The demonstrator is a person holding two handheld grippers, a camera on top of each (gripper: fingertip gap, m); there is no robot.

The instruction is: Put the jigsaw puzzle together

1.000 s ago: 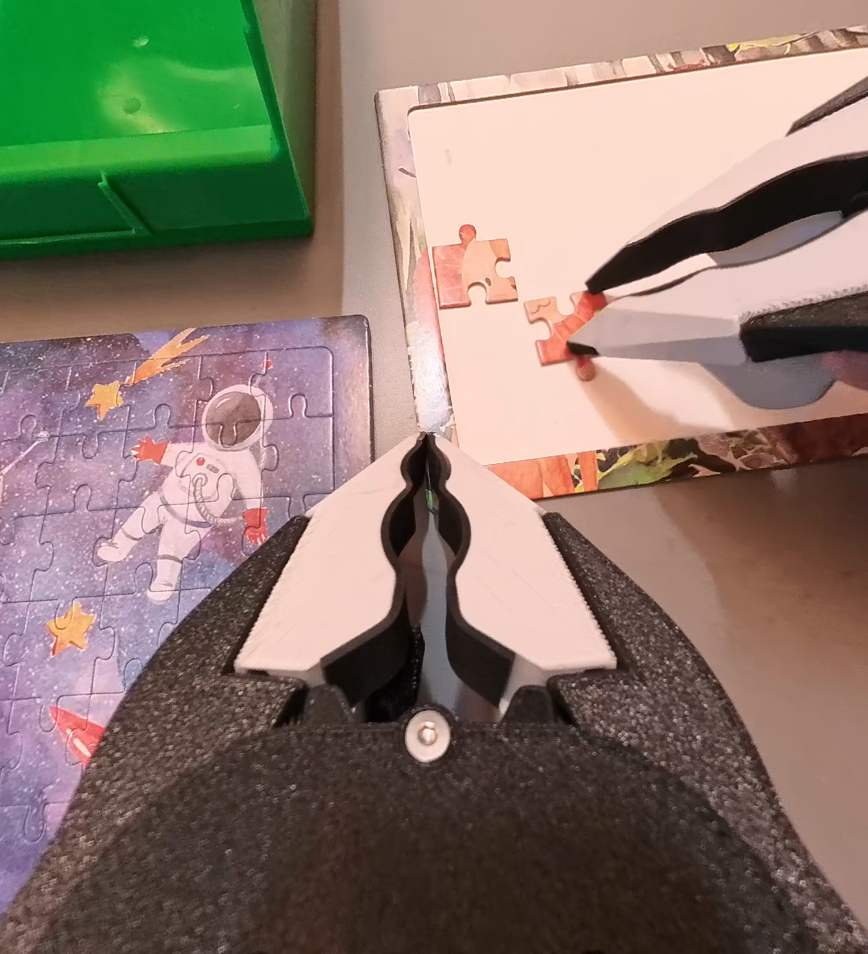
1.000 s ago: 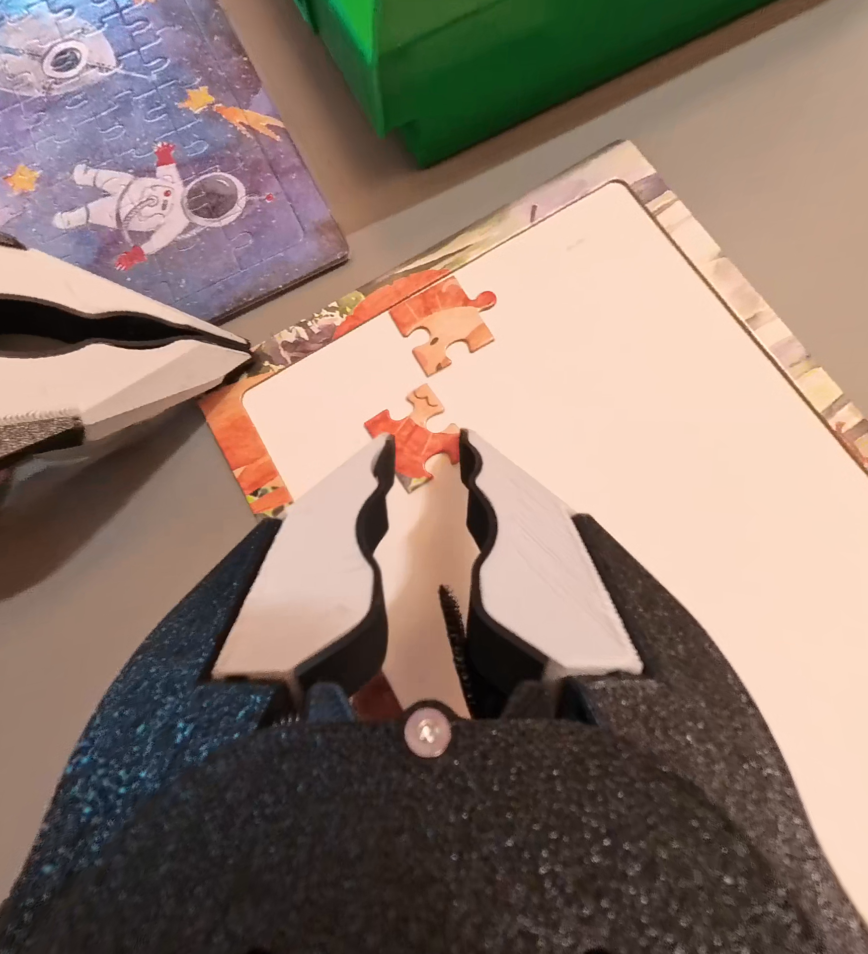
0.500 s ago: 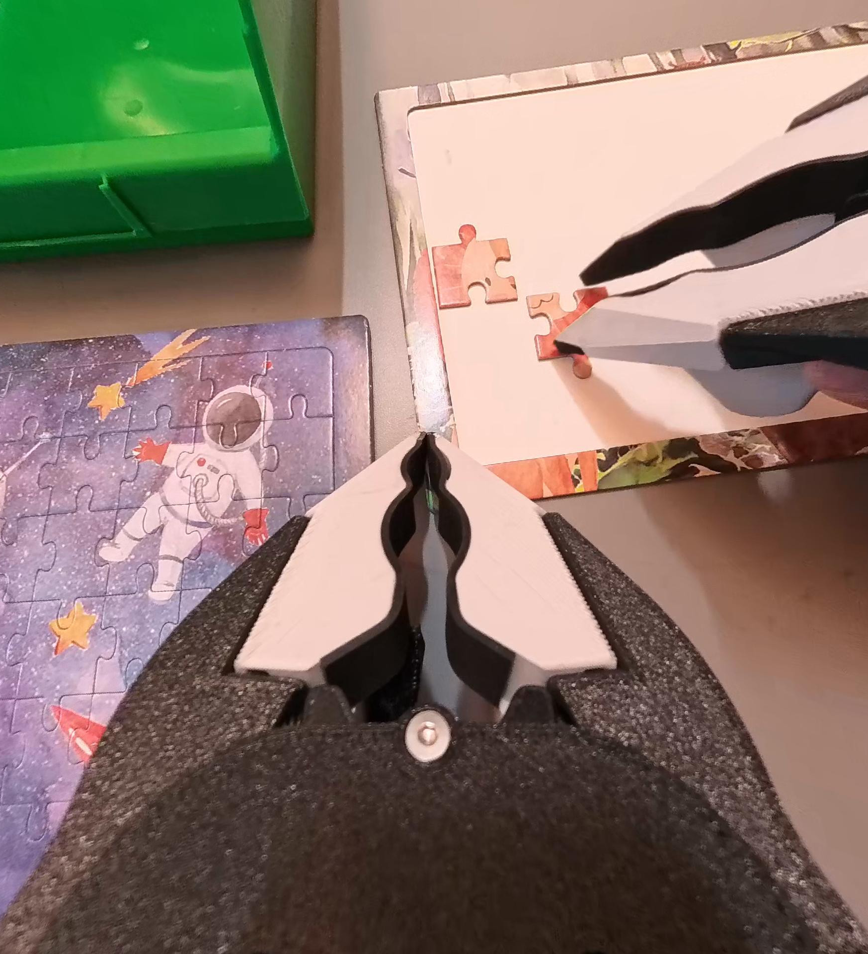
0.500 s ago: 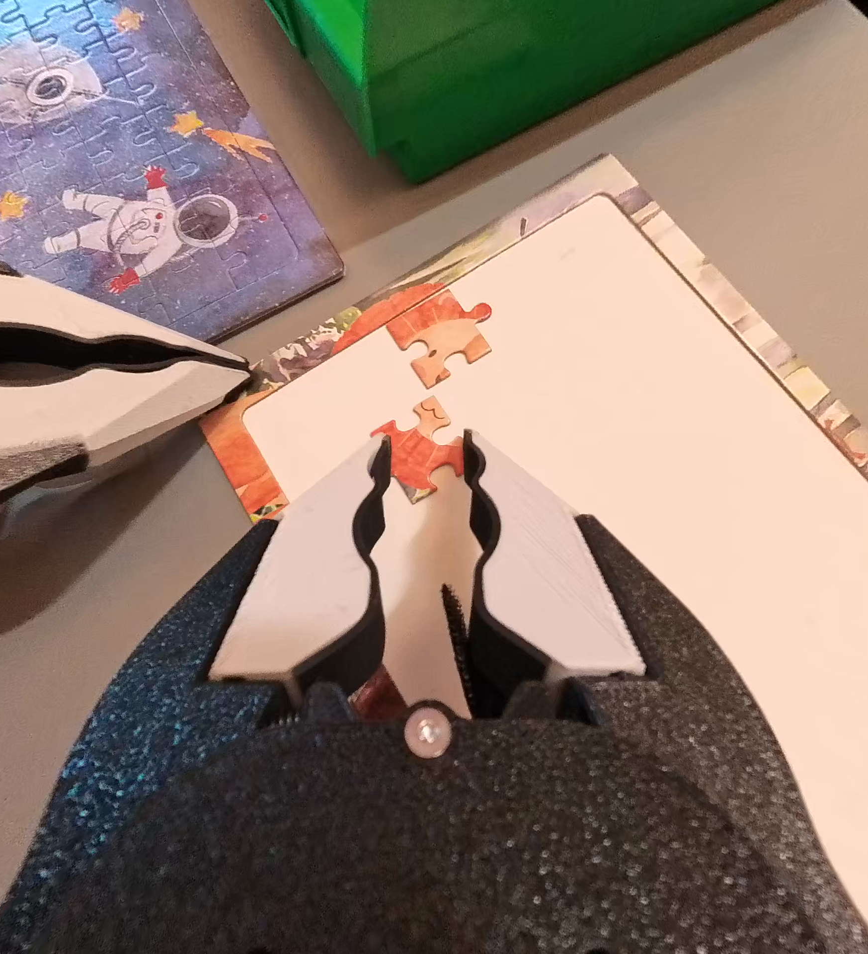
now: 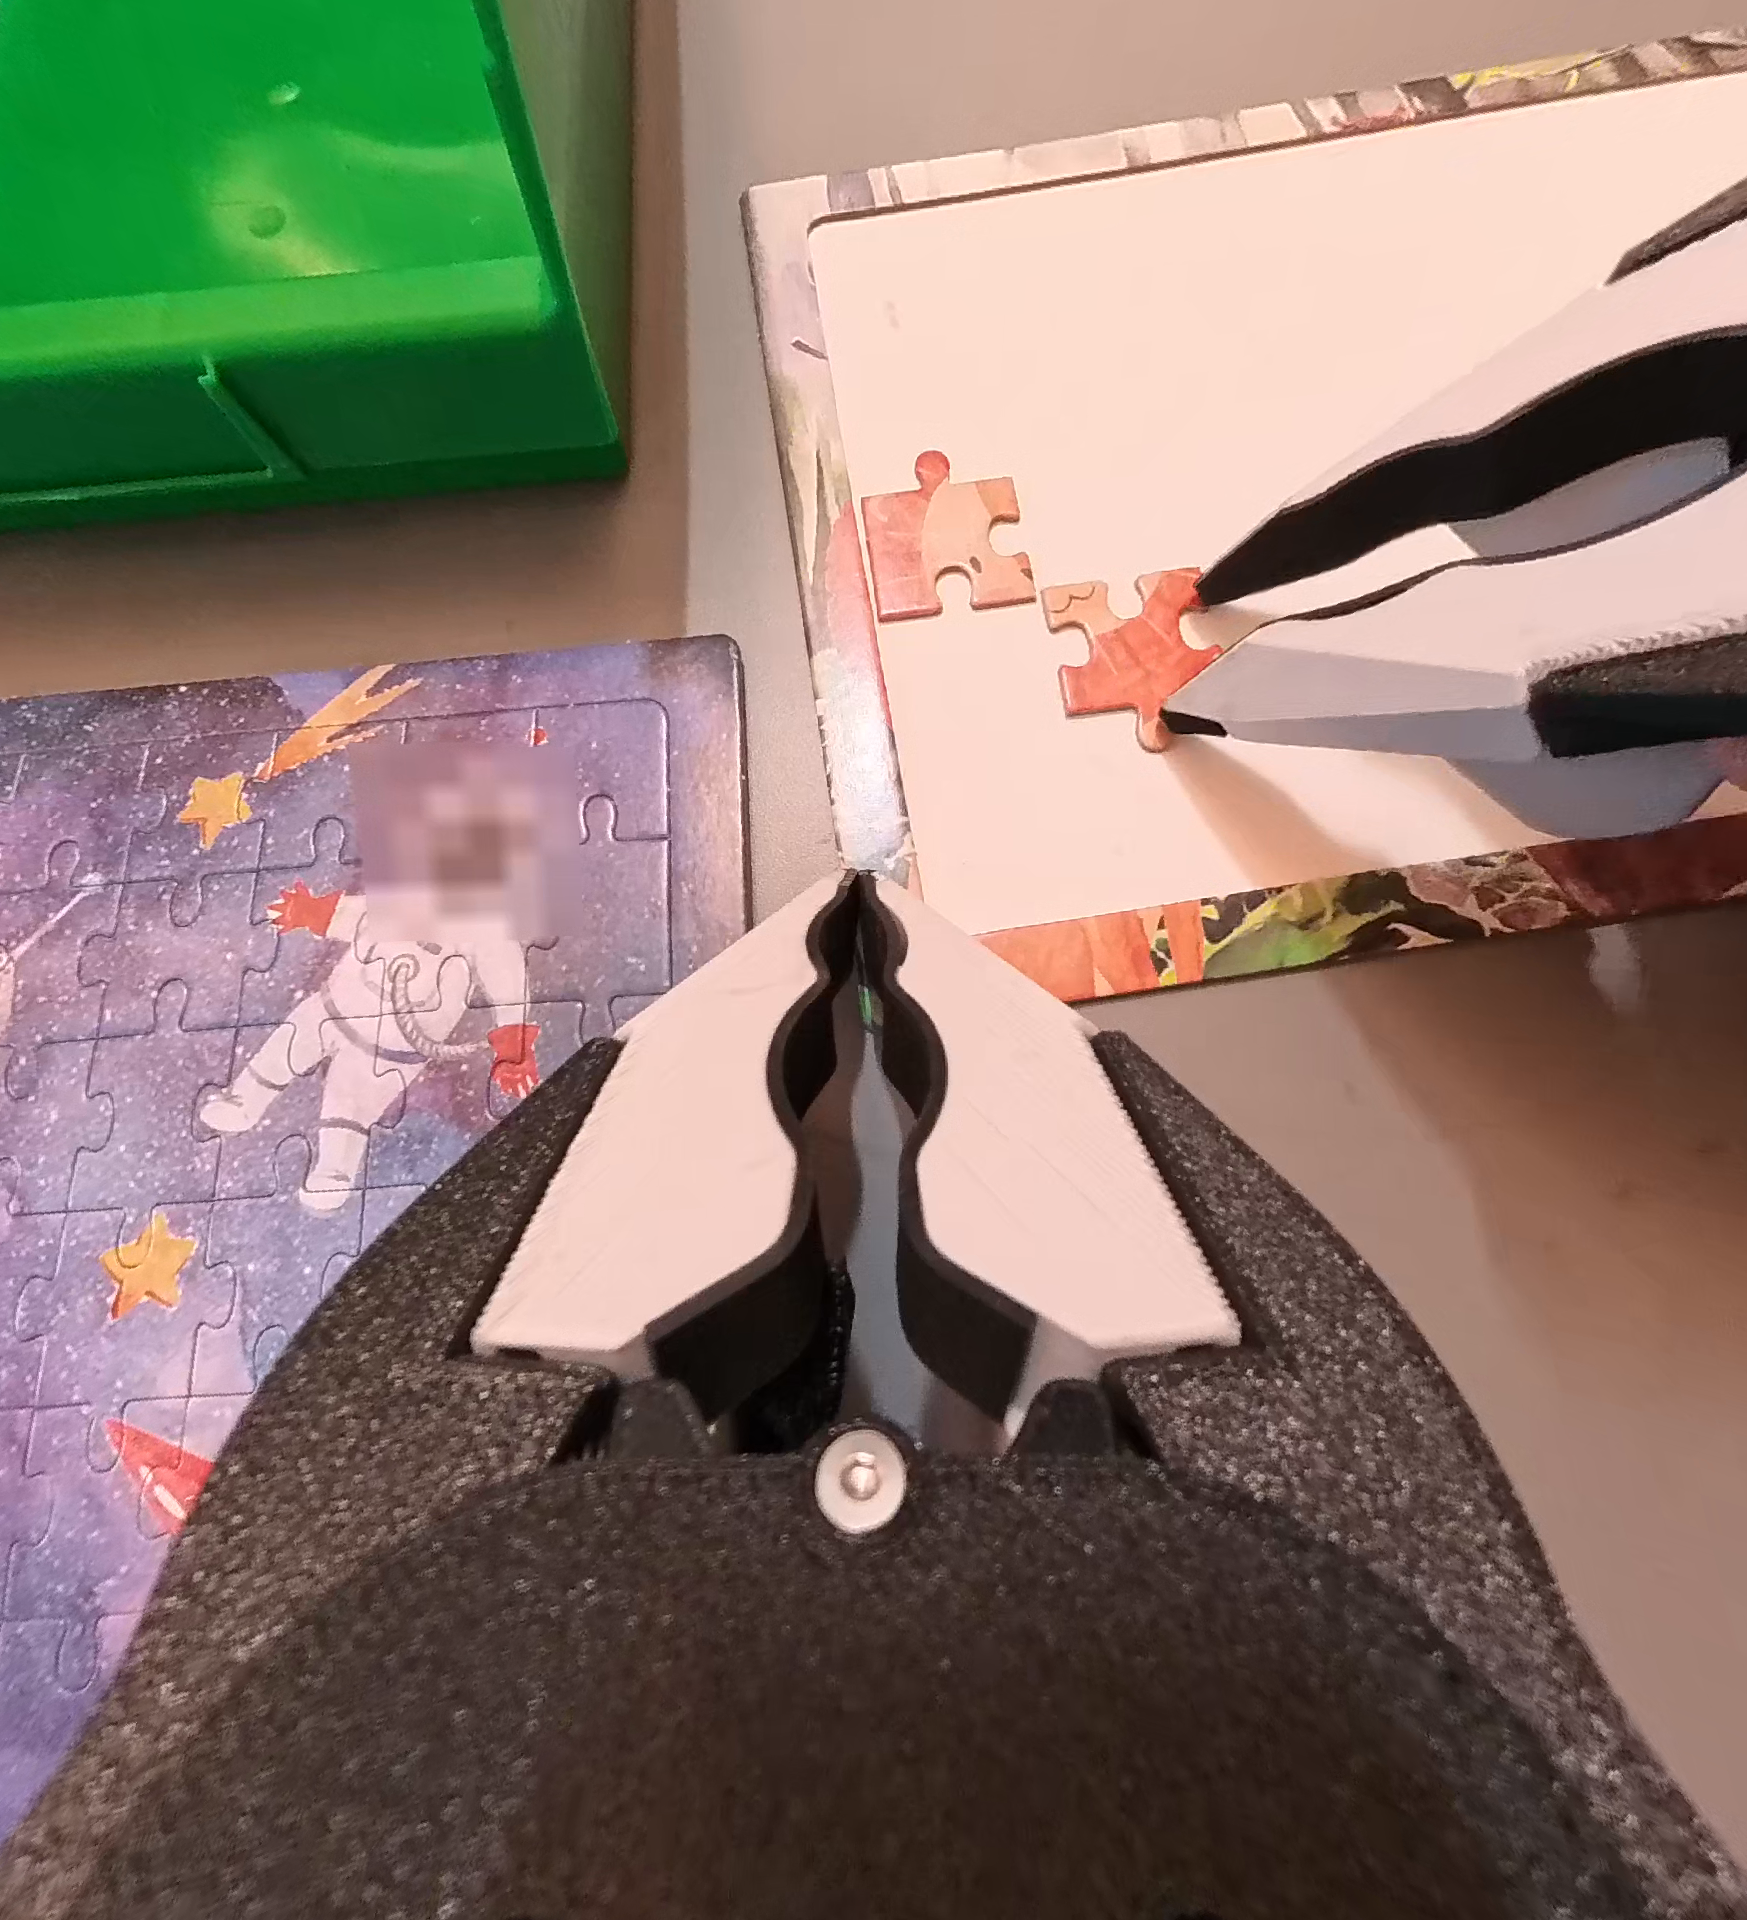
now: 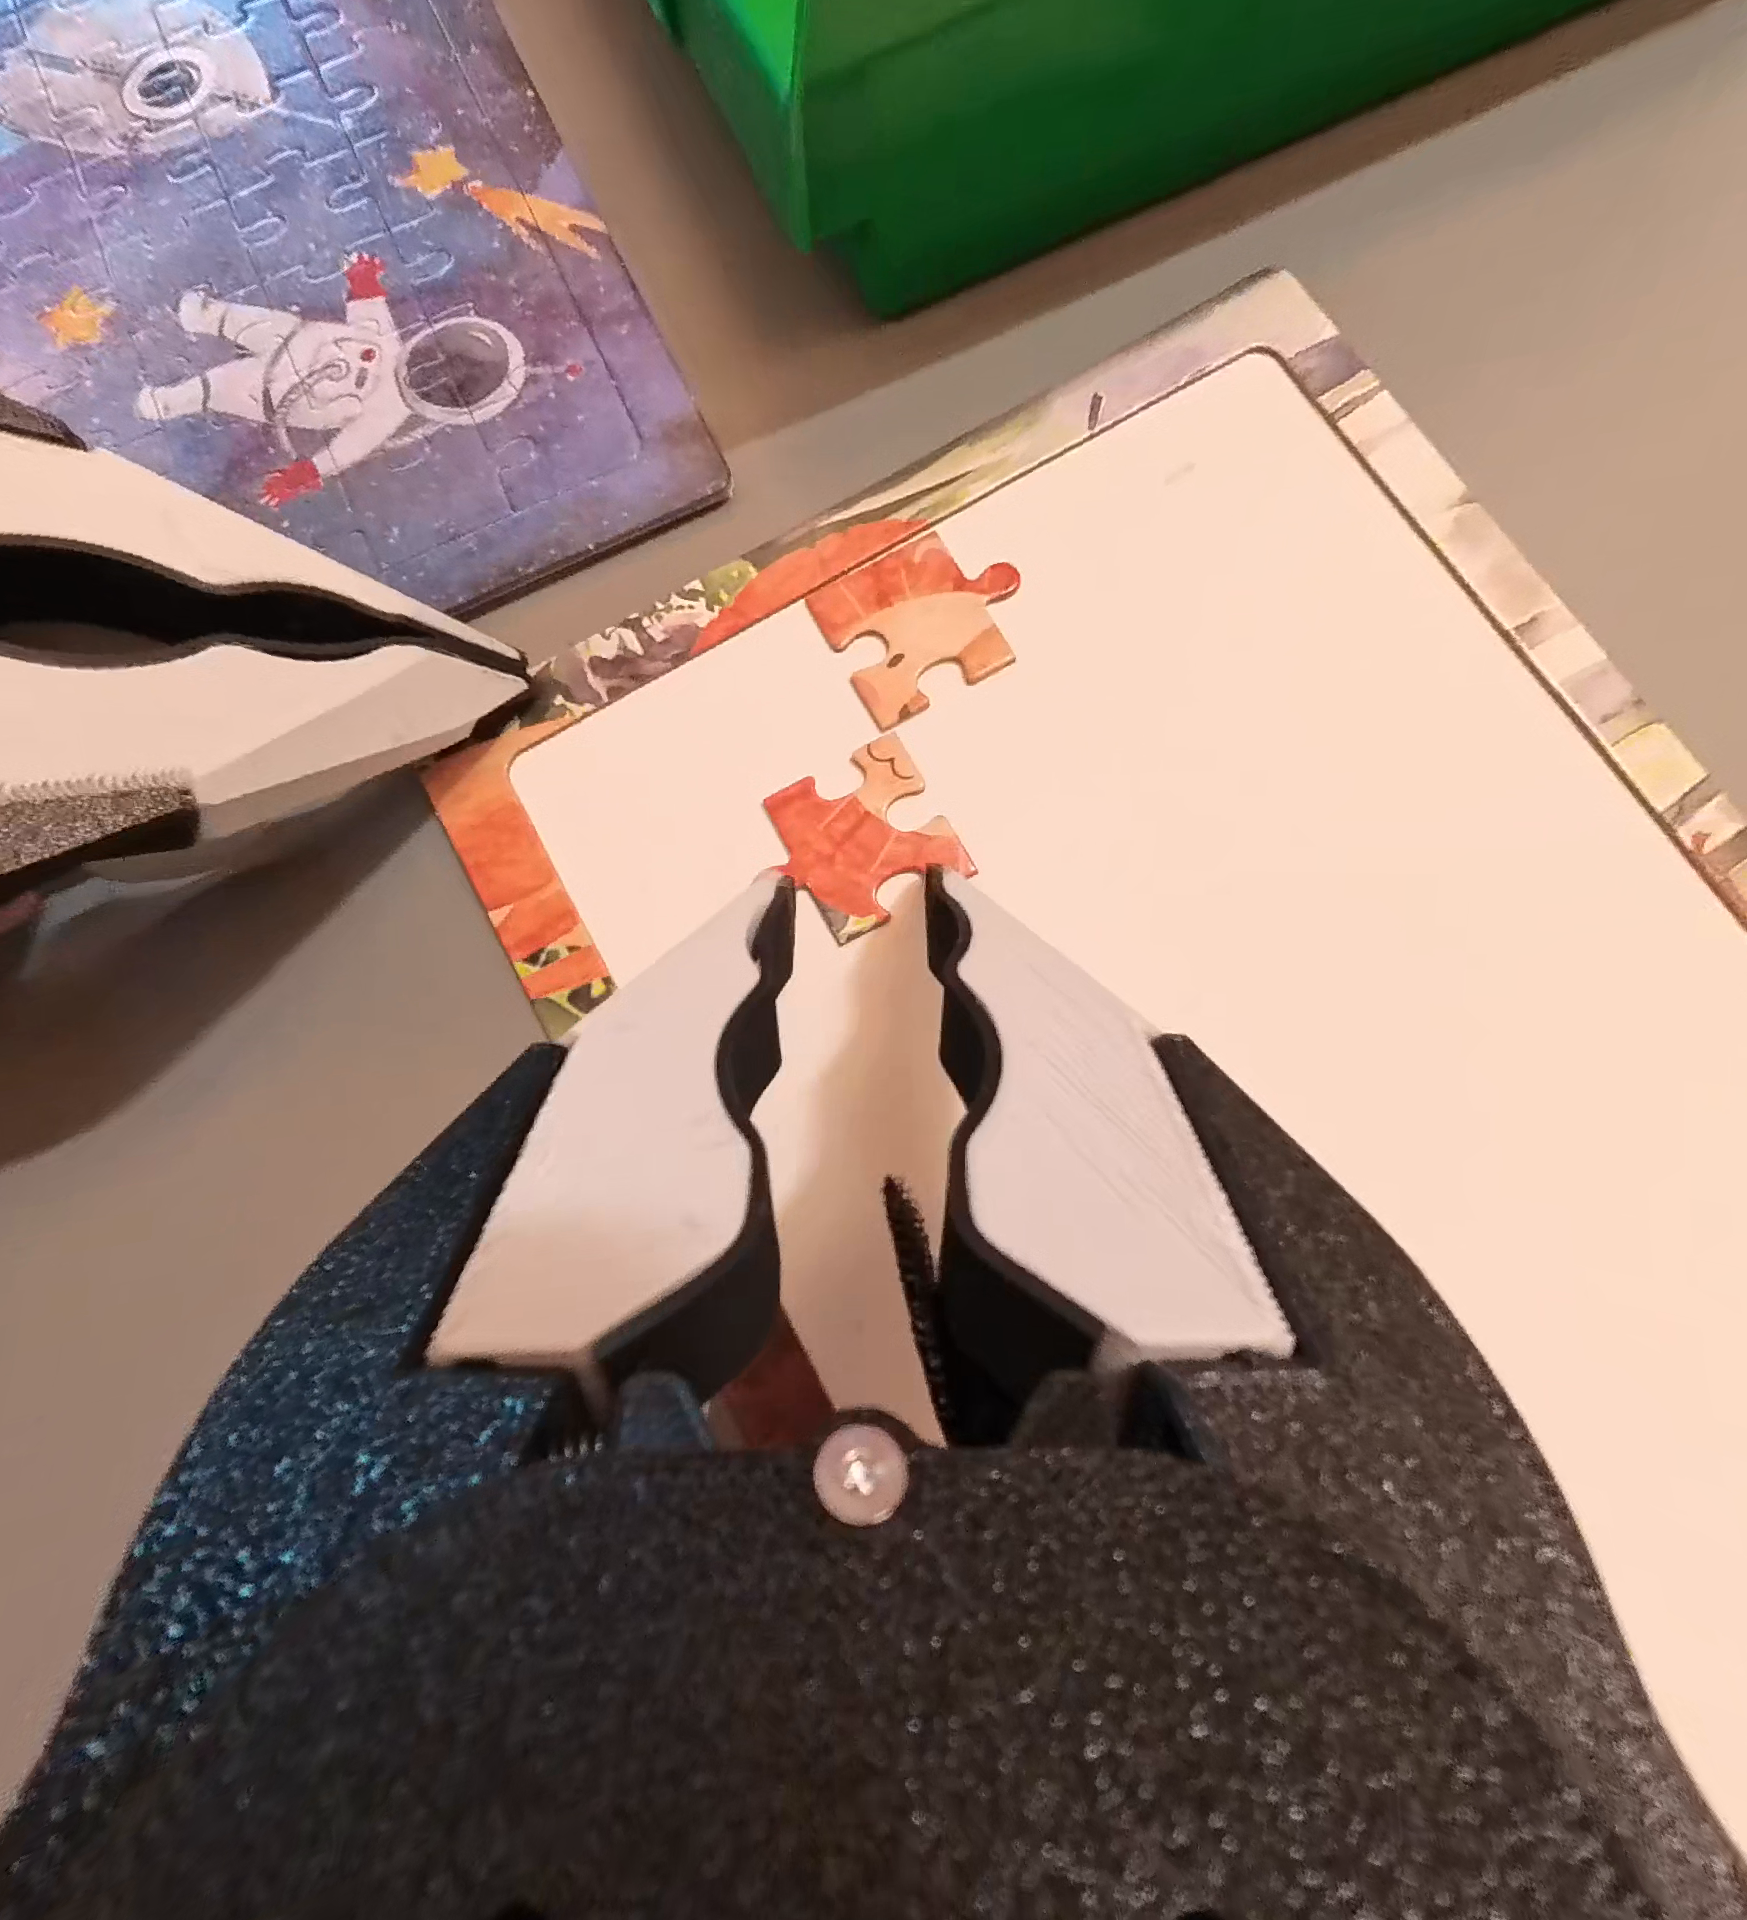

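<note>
Centre frame, on white tray: my right gripper parted, tips touching orange piece; left gripper closed, empty.

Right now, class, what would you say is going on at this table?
A person with two handheld grippers is assembling a jigsaw in a mostly empty puzzle tray. The right gripper, jaws open, sits at the near edge of a loose orange piece, nudging rather than gripping it. A second piece lies against the tray's border, not yet joined. The left gripper is shut, resting at the tray's corner. A finished space puzzle lies alongside.
</note>
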